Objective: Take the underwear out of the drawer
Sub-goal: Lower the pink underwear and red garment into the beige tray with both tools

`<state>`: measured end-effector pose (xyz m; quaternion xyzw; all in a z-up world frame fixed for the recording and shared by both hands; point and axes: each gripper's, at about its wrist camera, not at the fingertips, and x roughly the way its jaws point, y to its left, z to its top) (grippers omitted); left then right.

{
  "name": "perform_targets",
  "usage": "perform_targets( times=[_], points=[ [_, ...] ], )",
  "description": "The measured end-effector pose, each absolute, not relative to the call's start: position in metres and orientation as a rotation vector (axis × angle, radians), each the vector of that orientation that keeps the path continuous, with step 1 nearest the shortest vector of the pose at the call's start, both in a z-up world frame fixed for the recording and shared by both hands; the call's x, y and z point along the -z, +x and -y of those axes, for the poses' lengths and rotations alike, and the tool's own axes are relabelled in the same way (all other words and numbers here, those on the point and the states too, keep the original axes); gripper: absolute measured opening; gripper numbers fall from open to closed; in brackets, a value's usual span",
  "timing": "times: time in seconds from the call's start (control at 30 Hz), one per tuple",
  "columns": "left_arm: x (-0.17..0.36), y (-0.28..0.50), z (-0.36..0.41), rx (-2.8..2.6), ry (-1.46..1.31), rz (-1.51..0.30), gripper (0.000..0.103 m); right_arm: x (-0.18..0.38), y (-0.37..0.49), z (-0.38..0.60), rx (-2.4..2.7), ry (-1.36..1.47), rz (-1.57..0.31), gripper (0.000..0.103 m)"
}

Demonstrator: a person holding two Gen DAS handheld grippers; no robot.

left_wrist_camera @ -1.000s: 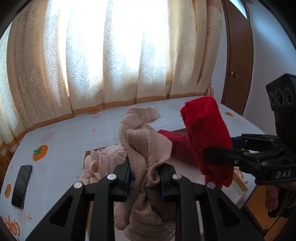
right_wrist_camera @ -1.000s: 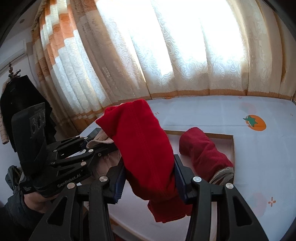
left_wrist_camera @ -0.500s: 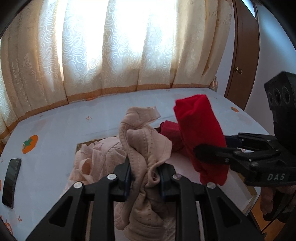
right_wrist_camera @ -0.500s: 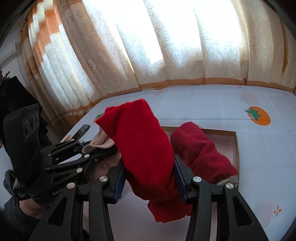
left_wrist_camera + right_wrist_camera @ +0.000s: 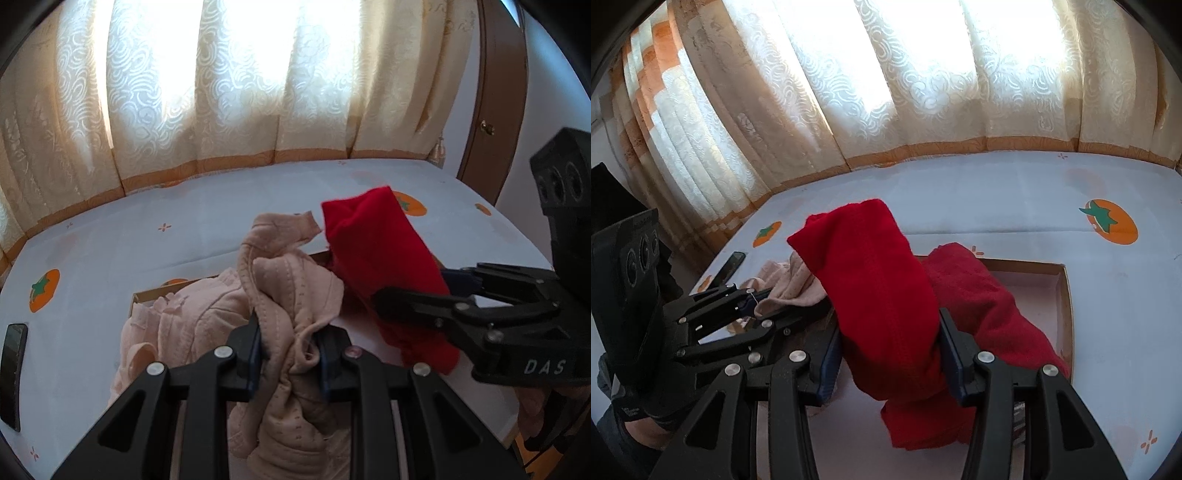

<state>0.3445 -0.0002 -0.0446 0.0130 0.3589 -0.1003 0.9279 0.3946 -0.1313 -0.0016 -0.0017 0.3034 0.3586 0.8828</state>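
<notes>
Both hands are in the carrying-out step of the task: each pair of tongs is already holding a garment lifted above the drawer (image 5: 1065,295), a shallow cardboard-edged tray that is lying on the bed (image 5: 1015,192) with its persimmon-print sheet; neither piece is set down yet.

The left tongs (image 5: 290,350) are pinching a beige undergarment (image 5: 291,291), the pads pressed close together on a bunched fold; the cloth is standing up above the pads and hanging below them, while more beige underwear (image 5: 184,321) is lying in the drawer at about 10 o'clock from the tongs in the left wrist view.

The right tongs (image 5: 890,354) are gripping a red garment (image 5: 871,280) across a thicker roll, so the pads are standing wider apart yet pressing on the cloth at both sides; a tail of it is dangling below the pads; a second red piece (image 5: 990,306) is resting in the drawer at about 2 o'clock from those tongs.

In the left wrist view the right tongs are showing at 3 o'clock, just beside the beige bundle; the two loads are close but look apart.

A dark phone (image 5: 13,369) is lying on the sheet at 9 o'clock in the left view.

As a judgement, the next move is calling for carrying both garments clear of the drawer's rim to bare sheet, keeping the hanging tails from snagging on the pieces left inside, and then releasing; after that, the remaining beige and red pieces are waiting to be fetched.
</notes>
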Motion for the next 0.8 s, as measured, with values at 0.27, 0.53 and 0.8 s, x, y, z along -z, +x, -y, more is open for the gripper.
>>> perform_targets(
  times=[0.27,0.53,0.8],
  points=[
    [0.052,0.357,-0.003,0.195,0.022,-0.770,0.029,0.007,0.410,0.119,-0.705,-0.032,-0.674,0.051],
    [0.059,0.366,-0.005,0.183,0.009,-0.797,0.031,0.013,0.420,0.105,-0.657,-0.107,-0.709,0.052],
    [0.053,0.355,-0.007,0.178,-0.007,-0.772,0.040,0.011,0.412,0.112,-0.681,-0.120,-0.712,0.063]
  ],
)
